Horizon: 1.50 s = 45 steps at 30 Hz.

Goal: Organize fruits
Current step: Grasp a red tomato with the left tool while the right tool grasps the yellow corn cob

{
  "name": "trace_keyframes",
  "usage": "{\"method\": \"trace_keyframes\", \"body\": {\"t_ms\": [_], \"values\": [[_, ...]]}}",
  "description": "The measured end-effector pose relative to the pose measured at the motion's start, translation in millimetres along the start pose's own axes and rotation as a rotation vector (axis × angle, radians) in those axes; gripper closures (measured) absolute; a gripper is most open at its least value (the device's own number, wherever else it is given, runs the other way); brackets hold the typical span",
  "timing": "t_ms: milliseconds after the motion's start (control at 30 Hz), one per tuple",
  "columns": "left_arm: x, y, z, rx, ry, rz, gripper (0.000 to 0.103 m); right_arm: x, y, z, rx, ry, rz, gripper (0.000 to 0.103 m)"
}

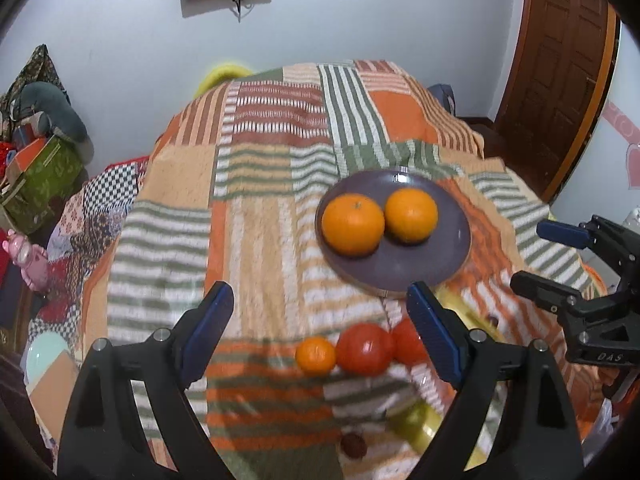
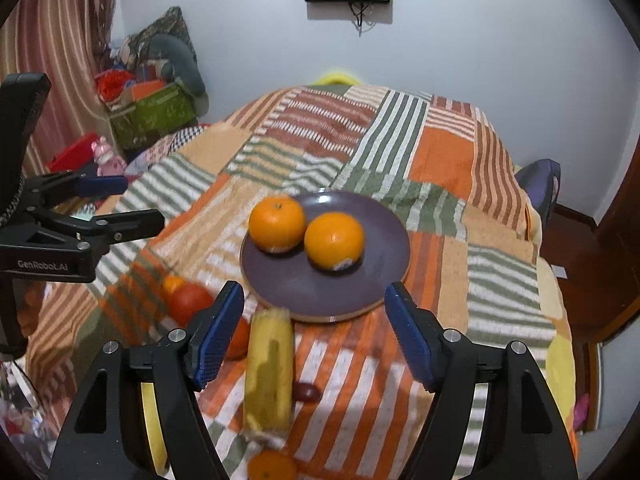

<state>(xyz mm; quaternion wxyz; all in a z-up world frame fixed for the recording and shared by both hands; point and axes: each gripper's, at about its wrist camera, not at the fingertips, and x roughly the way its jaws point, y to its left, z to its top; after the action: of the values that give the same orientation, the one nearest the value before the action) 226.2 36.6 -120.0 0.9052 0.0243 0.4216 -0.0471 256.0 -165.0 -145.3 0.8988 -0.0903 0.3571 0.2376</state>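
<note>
Hovering above a surface draped in a patchwork blanket (image 1: 256, 240), both tools are empty. Whether a bed or a table lies under the blanket cannot be told.

- Left hand-held gripper (image 1: 320, 320): jaws spread wide, nothing between the pads.
- Right hand-held gripper (image 2: 316, 320): jaws apart, nothing pinched; a banana shows through the gap below it.
- Purple plate (image 2: 320, 292): middle of the blanket, carrying two oranges (image 2: 334, 240) side by side, touching or nearly so.
- Off the plate, on its near-left side: a small orange (image 1: 315, 355), then two tomatoes (image 1: 364, 348), in a row and touching one another.
- Banana (image 2: 269, 372): on the blanket, its far end just short of the plate's near rim, its length running toward the near edge.
- Small dark red fruit (image 2: 307, 393), too blurred to name: just right of the banana.
- Another orange fruit (image 2: 272, 466): at the near edge, by the banana's stem end.
</note>
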Motion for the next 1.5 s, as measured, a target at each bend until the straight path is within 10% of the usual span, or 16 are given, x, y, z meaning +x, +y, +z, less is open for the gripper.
{"method": "trace_keyframes", "body": {"t_ms": [200,533,1500], "values": [[8,0,-33,0.018,0.057,-0.01,0.014,10,7,-21,0.004,0.067,0.009,0.033],[35,-9,-60,0.009,0.152,-0.101,0.045,30,18,-42,0.007,0.149,0.056,0.041],[57,-20,-46,0.02,0.14,-0.132,0.057,56,17,-44,0.01,0.2,0.129,0.067]]}}
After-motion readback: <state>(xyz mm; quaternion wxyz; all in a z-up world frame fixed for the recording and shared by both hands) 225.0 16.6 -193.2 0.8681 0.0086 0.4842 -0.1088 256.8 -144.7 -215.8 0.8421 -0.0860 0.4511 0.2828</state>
